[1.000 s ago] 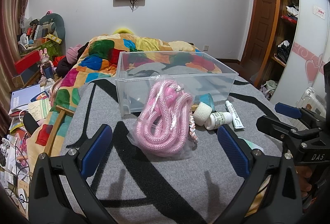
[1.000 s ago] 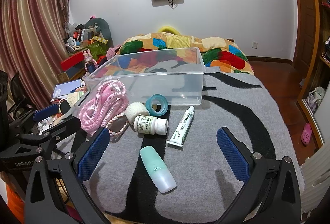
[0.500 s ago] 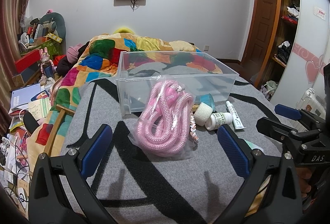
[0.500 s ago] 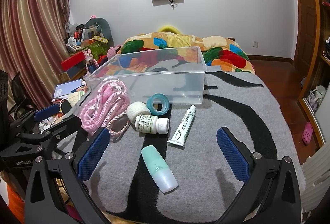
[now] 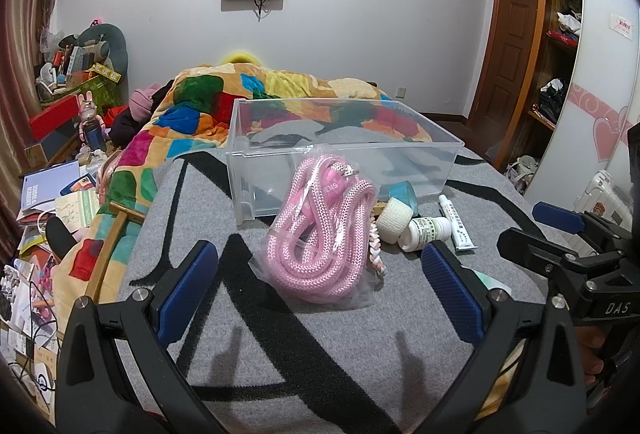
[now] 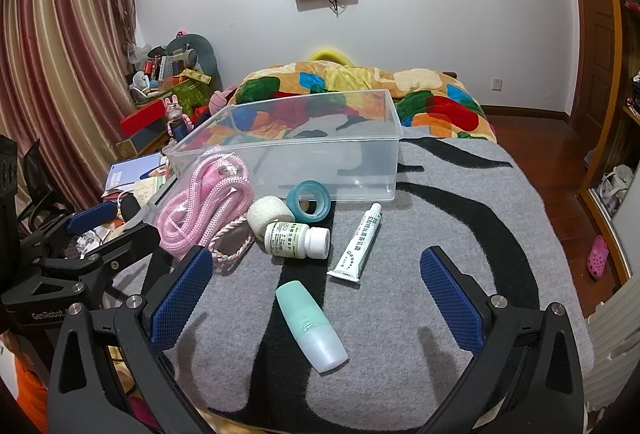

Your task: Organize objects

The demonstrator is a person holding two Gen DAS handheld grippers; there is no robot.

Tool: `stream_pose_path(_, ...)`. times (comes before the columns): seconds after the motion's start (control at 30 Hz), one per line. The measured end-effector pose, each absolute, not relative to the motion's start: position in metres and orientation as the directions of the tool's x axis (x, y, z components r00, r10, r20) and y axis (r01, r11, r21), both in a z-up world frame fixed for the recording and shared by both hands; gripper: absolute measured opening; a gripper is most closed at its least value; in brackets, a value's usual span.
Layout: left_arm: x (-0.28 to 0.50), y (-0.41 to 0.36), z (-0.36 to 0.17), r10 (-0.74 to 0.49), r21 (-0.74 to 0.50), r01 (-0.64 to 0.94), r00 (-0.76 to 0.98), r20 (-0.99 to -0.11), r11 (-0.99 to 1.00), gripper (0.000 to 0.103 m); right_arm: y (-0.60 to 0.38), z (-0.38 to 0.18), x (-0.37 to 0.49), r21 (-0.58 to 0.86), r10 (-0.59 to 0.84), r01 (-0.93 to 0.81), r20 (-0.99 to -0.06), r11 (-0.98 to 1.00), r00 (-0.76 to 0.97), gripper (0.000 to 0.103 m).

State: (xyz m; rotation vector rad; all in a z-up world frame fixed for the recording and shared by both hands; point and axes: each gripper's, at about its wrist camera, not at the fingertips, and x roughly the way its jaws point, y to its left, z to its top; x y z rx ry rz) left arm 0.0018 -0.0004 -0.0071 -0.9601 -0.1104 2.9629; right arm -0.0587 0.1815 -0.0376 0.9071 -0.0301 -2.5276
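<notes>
A clear plastic bin (image 5: 340, 154) (image 6: 304, 150) stands empty on a grey and black blanket (image 5: 280, 354). In front of it lie a bagged pink rope (image 5: 324, 234) (image 6: 204, 202), a white bandage roll (image 6: 270, 214), a teal tape ring (image 6: 309, 201), a white pill bottle (image 6: 296, 240), a white ointment tube (image 6: 358, 242) and a mint bottle (image 6: 310, 320). My left gripper (image 5: 320, 290) is open and empty, just short of the rope. My right gripper (image 6: 314, 302) is open and empty, with the mint bottle between its fingers' line.
A colourful quilt (image 5: 256, 94) covers the bed behind the bin. Clutter, books and boxes (image 5: 52, 162) fill the floor at the left. A wooden door and shelves (image 5: 536, 34) stand at the right. The blanket's front edge is close under both grippers.
Both grippers have crept slightly forward toward the objects. Nothing on the blanket has moved.
</notes>
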Motion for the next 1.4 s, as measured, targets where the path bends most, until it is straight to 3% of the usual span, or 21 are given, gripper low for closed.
stream_pose_path(0.87, 0.002, 0.000, -0.009, 0.044, -0.073, 0.000, -0.805, -0.591, -0.997, 0.103, 0.179, -0.038, -0.055, 0.176, -0.425, 0.406, -0.601, -0.897, -0.677, 0.103)
stream_pose_path(1.27, -0.042, -0.010, -0.015, 0.046, -0.039, -0.026, -0.737, -0.674, -0.999, 0.103, 0.192, -0.049, -0.089, 0.194, -0.399, 0.368, -0.653, -0.910, -0.643, 0.103)
stream_pose_path(1.4, -0.063, -0.006, -0.027, 0.034, -0.003, -0.046, -0.697, -0.716, -0.999, 0.103, 0.199, -0.058, -0.110, 0.232, -0.406, 0.345, -0.676, -0.909, -0.615, 0.090)
